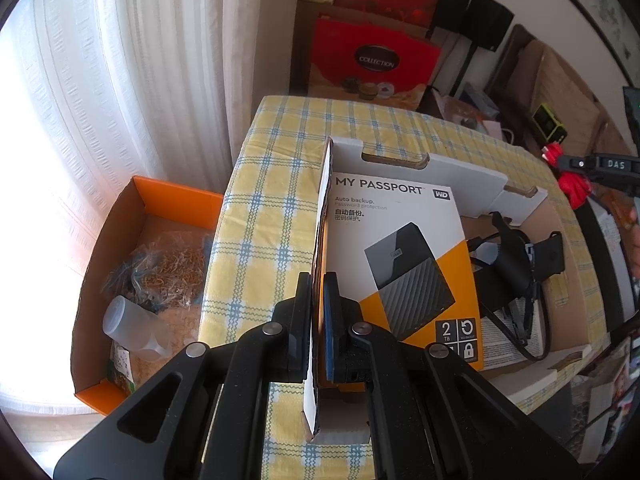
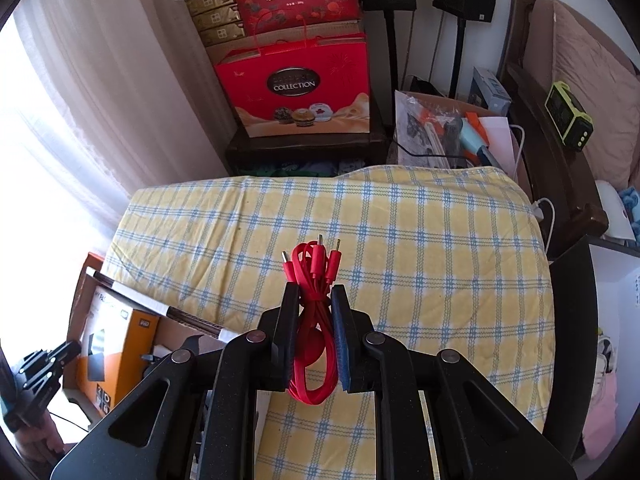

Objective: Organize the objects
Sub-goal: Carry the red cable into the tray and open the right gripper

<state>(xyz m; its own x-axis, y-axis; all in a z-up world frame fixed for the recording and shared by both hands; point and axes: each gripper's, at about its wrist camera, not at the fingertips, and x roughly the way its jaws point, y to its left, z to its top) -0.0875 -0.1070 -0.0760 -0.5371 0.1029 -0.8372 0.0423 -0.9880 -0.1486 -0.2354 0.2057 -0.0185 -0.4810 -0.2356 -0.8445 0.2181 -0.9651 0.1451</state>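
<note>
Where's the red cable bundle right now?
The red cable bundle is pinched in the right claw, held above the yellow checked cloth; in the left wrist view it shows at the far right edge, beyond the cardboard box.

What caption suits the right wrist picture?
Right claw shut on a bundled red cable above the yellow checked cloth.
</note>
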